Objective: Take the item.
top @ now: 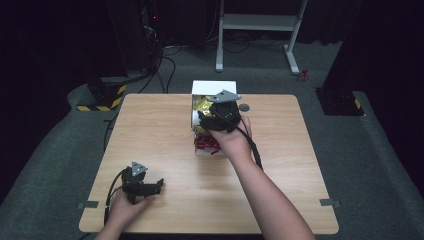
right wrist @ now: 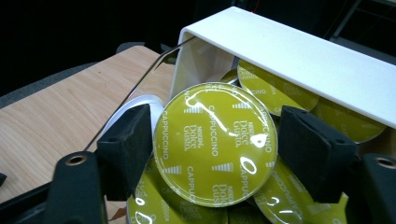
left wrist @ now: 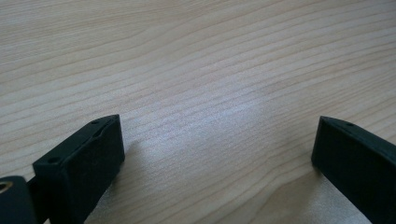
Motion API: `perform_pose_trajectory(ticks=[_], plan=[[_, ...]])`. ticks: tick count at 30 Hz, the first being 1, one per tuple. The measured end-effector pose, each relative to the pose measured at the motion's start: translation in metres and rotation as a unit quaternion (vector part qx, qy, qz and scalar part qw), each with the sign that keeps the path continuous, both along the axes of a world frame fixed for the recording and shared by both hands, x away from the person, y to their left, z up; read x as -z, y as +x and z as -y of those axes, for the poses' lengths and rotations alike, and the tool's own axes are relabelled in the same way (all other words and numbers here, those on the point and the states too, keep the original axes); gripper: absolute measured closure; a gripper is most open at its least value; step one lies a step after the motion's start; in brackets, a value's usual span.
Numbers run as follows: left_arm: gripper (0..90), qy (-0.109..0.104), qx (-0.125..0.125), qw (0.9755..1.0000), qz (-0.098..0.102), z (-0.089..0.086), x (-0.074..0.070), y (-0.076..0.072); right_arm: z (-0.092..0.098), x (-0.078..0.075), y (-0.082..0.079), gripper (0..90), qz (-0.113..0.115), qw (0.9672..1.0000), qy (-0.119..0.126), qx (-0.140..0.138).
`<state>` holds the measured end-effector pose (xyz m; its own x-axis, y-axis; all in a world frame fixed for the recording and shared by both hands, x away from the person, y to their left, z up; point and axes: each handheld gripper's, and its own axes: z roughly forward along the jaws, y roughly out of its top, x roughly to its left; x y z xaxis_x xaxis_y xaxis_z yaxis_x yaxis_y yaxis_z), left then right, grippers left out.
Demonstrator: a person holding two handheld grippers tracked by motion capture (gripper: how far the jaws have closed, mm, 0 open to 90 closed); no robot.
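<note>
The coffee capsule (right wrist: 215,143), a round pod with a shiny yellow-green foil lid marked cappuccino, sits on top of a heap of like pods (right wrist: 280,88) inside the white box (right wrist: 299,51) at the far middle of the table (top: 165,200). The right gripper (right wrist: 215,144) has its jaws on either side of the pod's rim, left pad touching or almost so, right pad just beside it; a firm pinch is not evident.

The pod is round and smooth, so it may squirt out sideways or tilt if the pads meet the rim off-centre. Its neighbours lie loose beneath and could shift or ride up with it. The box's overhanging flap is close above, so a steep lift might knock it.

The left gripper (left wrist: 215,163), jaws spread and empty, rests near the table's near left corner, well apart.
</note>
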<state>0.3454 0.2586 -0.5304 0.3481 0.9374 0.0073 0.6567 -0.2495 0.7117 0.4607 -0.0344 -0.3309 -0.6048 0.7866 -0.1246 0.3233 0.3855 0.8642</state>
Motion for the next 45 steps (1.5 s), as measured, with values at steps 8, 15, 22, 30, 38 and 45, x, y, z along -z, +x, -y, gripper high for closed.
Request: perform_pose_trajectory(ticks=[8,15,22,30,38,45], plan=[[2.9,0.0,0.0,1.0,0.0,0.0,0.0,0.0,0.002,0.0,-0.003,37.9,0.006,0.9999,0.001,-0.009],[2.9,0.0,0.0,1.0,0.0,0.0,0.0,0.0,0.003,-0.001,-0.007,38.4,0.013,0.9998,0.01,-0.009],[2.9,0.002,0.001,1.0,0.001,0.0,0.0,0.0,0.005,-0.009,-0.013,38.5,0.024,0.9994,0.017,-0.017],[3.1,-0.001,-0.002,1.0,0.003,0.0,0.0,0.0,0.008,-0.01,-0.013,38.6,0.029,0.9985,0.036,-0.028],[3.1,-0.001,-0.002,1.0,0.003,0.0,0.0,0.0,0.006,-0.009,-0.012,38.6,0.028,0.9982,0.037,-0.037],[3.2,-0.001,-0.003,1.0,0.003,0.001,0.0,0.0,0.009,-0.011,-0.014,38.7,0.032,0.9978,0.047,-0.034]])
